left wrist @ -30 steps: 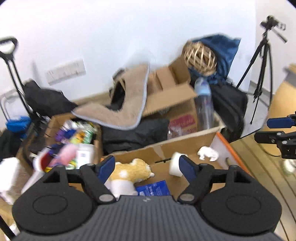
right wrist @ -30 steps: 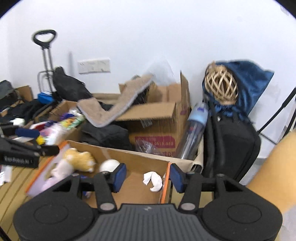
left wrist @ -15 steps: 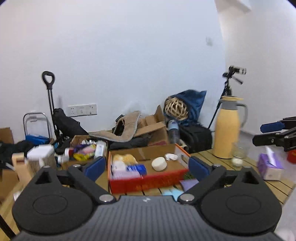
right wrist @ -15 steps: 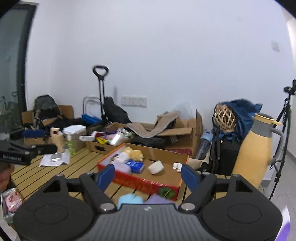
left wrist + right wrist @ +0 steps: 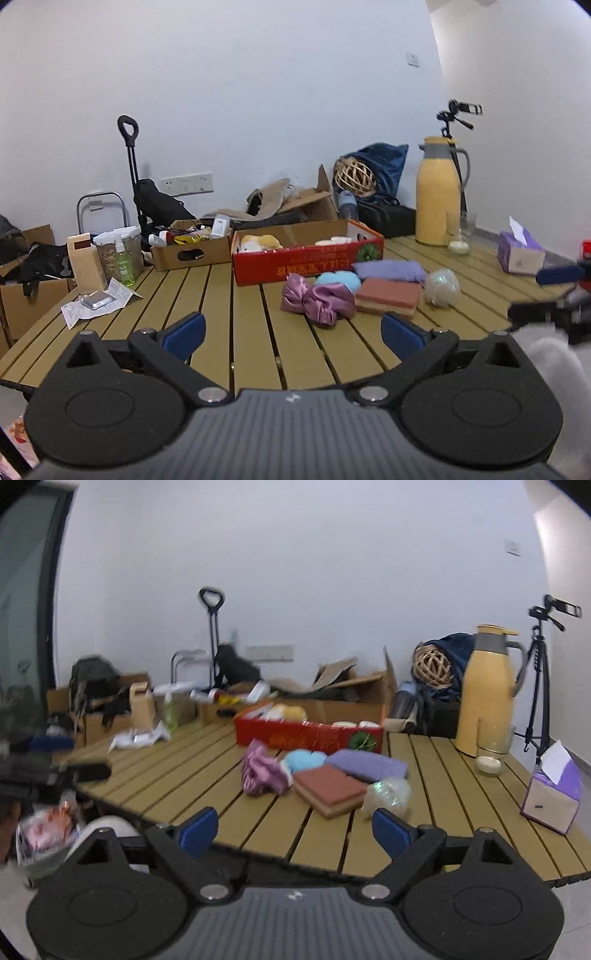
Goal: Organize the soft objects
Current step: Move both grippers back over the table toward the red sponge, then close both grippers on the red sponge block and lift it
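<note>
- Soft objects sit bunched together on the slatted wooden tabletop (image 5: 236,332), just in front of the red cardboard box (image 5: 306,260) that stands at the far edge.
- Purple satin scrunchie (image 5: 317,299) is the nearest of the bunch in the left wrist view, crumpled, its long axis running roughly along the table's width.
- Light blue fluffy item (image 5: 340,279) peeks up just behind the scrunchie, touching it.
- Brick-red sponge (image 5: 388,295) lies flat beside the scrunchie, long axis across the slats; in the right wrist view one corner of it (image 5: 330,784) points toward the near edge.
- Lavender pillow-shaped pad (image 5: 389,270) lies behind the sponge, long axis parallel to the box's front wall.
- Pale mesh bath pouf (image 5: 441,287) rests at the sponge's right end, touching it.
- Inside the box, a yellow and white plush toy (image 5: 258,242) shows above the wall at the left end.
- Left gripper (image 5: 291,332) hovers over the near edge, jaws spread wide, nothing between them.
- Right gripper (image 5: 293,829) hangs at the near edge too, jaws spread wide, holding nothing; sponge and pouf lie just beyond its fingers.
- Yellow thermos jug (image 5: 439,195) stands upright at the far right corner, with a purple tissue box (image 5: 519,253) near the right edge.
</note>
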A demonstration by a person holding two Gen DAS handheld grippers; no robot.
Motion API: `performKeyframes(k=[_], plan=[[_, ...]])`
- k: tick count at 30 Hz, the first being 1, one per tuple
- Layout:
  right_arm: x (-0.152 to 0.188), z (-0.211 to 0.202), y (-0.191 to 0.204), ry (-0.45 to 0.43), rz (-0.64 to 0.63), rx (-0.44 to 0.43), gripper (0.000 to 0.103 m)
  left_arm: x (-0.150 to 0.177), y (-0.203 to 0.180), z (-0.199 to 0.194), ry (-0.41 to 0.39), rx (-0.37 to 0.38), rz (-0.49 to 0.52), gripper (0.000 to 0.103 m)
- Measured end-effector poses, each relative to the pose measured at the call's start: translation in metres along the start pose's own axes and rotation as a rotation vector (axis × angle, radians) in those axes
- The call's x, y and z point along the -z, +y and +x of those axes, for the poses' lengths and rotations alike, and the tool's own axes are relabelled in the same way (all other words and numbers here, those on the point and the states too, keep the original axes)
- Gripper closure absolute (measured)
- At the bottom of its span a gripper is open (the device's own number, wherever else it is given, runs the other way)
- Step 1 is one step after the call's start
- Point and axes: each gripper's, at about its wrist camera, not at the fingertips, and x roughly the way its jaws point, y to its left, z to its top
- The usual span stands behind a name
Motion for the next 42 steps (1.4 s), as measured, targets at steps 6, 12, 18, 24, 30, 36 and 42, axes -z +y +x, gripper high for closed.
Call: performKeyframes(k=[6,12,18,24,30,36,42], plan=[[0.003,0.013,-0.003,-0.005,0.057,0.008,0.014,0.006,0.0,0.012,0.027,-0.001,-0.025,0.0],[0.017,0.06,-0.024,0.088,0.203,-0.03,0.019,0.017,-0.009,0.056,0.112,0.077,-0.07,0.0],[0.024,0.131,-0.044,0.167,0.328,-0.065,0.038,0.023,-0.033,0.135,0.21,0.161,-0.056,0.023],[0.01,0.196,-0.078,0.147,0.439,-0.021,0.041,0.015,-0.038,0.217,0.31,0.271,-0.13,0.053],[-0.003,0.227,-0.106,0.189,0.384,-0.005,0.066,0.005,-0.033,0.27,0.321,0.245,-0.213,0.061],[-0.009,0.234,-0.136,0.2,0.387,-0.038,0.063,-0.01,-0.045,0.301,0.328,0.342,-0.307,0.058],[0.003,0.244,-0.147,0.185,0.496,-0.113,0.064,-0.003,-0.051,0.313,0.372,0.398,-0.379,0.06]])
